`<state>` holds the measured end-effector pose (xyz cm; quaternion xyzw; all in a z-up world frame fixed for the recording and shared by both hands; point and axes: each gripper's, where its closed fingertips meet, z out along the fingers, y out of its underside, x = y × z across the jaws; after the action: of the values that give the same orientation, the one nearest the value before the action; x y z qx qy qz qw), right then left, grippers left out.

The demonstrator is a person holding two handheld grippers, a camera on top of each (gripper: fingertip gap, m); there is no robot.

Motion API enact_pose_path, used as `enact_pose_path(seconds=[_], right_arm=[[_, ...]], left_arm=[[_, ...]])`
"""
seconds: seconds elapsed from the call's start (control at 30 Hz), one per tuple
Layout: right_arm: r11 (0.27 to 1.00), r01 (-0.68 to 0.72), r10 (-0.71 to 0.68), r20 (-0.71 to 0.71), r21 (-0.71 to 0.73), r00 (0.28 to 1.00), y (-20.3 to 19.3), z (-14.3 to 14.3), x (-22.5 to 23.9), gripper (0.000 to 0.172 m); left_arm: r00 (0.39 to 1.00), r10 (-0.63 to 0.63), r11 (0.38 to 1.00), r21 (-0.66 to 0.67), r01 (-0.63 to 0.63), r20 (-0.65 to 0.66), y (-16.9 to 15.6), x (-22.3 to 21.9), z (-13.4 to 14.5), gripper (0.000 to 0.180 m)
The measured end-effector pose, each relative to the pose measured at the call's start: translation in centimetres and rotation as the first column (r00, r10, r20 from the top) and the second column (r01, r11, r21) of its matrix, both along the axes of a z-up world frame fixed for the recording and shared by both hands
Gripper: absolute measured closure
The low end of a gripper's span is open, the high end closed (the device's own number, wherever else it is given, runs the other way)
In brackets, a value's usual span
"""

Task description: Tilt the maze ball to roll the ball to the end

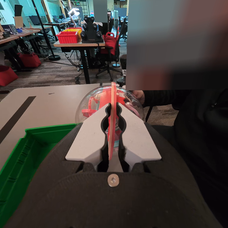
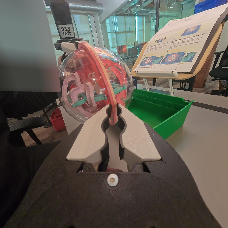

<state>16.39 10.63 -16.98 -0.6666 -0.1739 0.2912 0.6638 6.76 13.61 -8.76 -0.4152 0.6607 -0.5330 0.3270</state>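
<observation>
The maze ball (image 1: 96,104) is a clear sphere with red, pink and teal tracks inside and a red and cream ring around its middle. My left gripper (image 1: 113,104) is shut on that ring (image 1: 113,93), which stands edge-on between its fingertips. My right gripper (image 2: 114,105) is shut on the ring (image 2: 98,69) at the opposite side of the maze ball (image 2: 86,83). The left gripper (image 2: 69,46) shows at the far top of the ball in the right wrist view. The ball is held up in the air, tilted. A small steel ball (image 2: 81,98) sits on a teal track.
A green bin (image 2: 172,111) lies on the grey table (image 2: 203,141) just beside the ball; it also shows in the left wrist view (image 1: 24,154). An instruction sheet on a stand (image 2: 172,49) is behind it. A person's hand (image 1: 139,96) and dark clothing are close by. My hands' fingertips stand some 15 cm from each other.
</observation>
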Motion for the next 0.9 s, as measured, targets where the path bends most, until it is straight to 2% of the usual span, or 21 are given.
enact_pose_path(seconds=[0.4,0.67,0.9], right_arm=[[1.000,0.006,-0.005,-0.033,0.019,0.999,0.2,1.2,-0.2,0.165],[1.000,0.021,-0.022,0.060,0.016,0.998,-0.1,2.5,0.2,0.165],[0.998,-0.049,0.051,0.073,-0.033,0.996,-0.6,2.4,-0.1,0.165]], left_arm=[[1.000,-0.003,1.000,0.016,0.002,0.005,-0.2,-0.2,1.5,0.174],[0.998,0.016,0.997,-0.080,-0.010,0.068,0.2,-0.6,1.3,0.174],[0.993,0.039,0.985,-0.174,-0.020,0.110,0.5,-1.2,0.4,0.174]])
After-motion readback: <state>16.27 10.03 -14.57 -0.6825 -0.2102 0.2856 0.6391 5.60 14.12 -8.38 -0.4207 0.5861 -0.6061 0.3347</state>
